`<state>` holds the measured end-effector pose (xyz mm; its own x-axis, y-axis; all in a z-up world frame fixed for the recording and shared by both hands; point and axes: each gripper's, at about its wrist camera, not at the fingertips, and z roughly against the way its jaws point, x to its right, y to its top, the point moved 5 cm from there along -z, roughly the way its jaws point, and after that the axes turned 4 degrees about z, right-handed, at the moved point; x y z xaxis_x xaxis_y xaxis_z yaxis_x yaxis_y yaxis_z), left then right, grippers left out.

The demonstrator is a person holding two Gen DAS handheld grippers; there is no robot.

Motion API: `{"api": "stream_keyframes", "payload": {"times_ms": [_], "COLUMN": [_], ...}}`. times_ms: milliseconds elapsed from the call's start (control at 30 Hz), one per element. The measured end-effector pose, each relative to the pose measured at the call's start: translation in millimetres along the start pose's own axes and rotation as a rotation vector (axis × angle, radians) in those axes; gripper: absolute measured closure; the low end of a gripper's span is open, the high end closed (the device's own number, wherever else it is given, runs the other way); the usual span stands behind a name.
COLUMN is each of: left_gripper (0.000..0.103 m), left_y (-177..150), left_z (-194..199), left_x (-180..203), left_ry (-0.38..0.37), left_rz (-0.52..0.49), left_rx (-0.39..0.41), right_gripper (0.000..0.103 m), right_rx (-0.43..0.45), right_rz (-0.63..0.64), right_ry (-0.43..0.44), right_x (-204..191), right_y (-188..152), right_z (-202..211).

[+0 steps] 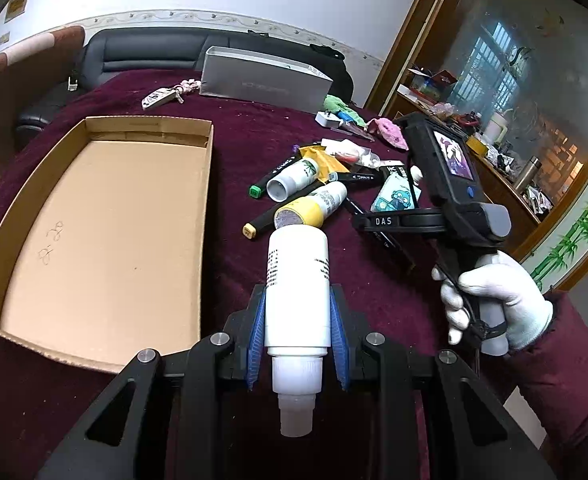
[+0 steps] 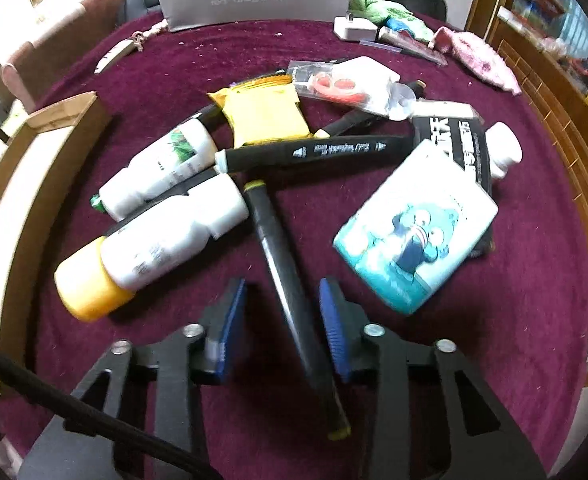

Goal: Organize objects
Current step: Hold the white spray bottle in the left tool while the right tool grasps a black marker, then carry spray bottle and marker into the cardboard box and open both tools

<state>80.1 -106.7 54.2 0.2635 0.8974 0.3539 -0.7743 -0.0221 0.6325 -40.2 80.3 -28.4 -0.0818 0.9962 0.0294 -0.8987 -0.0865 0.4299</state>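
My left gripper point(image 1: 298, 292) is shut on a white bottle point(image 1: 297, 272) that lies lengthwise between the blue pads, cap toward the camera. It hangs just right of an empty open cardboard box point(image 1: 106, 216). In the right wrist view my right gripper point(image 2: 281, 286) stands over a black marker with yellow ends point(image 2: 278, 248). The marker runs between the blue pads, with a gap showing on its left side. Beyond it lies a pile: a yellow-capped bottle point(image 2: 134, 256), a leaf-printed bottle point(image 2: 162, 168), a second black marker point(image 2: 314, 148), a yellow packet point(image 2: 262, 116) and a tissue pack point(image 2: 414, 236).
A silver box point(image 1: 266, 76), keys point(image 1: 162, 96), a white charger point(image 2: 354, 28) and green point(image 2: 378, 8) and pink cloths point(image 2: 474, 52) lie at the back of the maroon table point(image 1: 230, 152). A gloved hand point(image 1: 494, 300) holds the right gripper's handle. A sofa stands behind, a wooden cabinet at right.
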Motion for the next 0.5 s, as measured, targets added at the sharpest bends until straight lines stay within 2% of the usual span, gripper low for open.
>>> {"api": "stream_keyframes", "payload": {"times_ms": [33, 100, 233, 400, 500], "left_gripper": [0.078, 0.078, 0.078, 0.078, 0.078], "left_y": [-0.2, -0.3, -1.0, 5.3, 15.9], "left_z": [0.0, -1.7, -3.1, 3.9, 11.0], "left_x": [-0.4, -1.6, -1.6, -6.8, -14.4], "left_ry": [0.002, 0.007, 0.006, 0.010, 0.007], "left_rz": [0.000, 0.004, 0.005, 0.019, 0.031], "left_rx": [0.001, -0.001, -0.001, 0.014, 0.025], "right_gripper": [0.077, 0.091, 0.091, 0.091, 0.091], "right_rx": [0.003, 0.005, 0.014, 0.049, 0.083], "right_rz": [0.006, -0.003, -0.069, -0.192, -0.204], "right_ry": [-0.010, -0.021, 0.020, 0.183, 0.287], "right_x": [0.2, 2.3, 15.9, 31.9, 25.8], "right_y": [0.3, -1.6, -11.7, -26.2, -26.7], "right_z": [-0.1, 2.7, 12.5, 41.3, 67.7]}}
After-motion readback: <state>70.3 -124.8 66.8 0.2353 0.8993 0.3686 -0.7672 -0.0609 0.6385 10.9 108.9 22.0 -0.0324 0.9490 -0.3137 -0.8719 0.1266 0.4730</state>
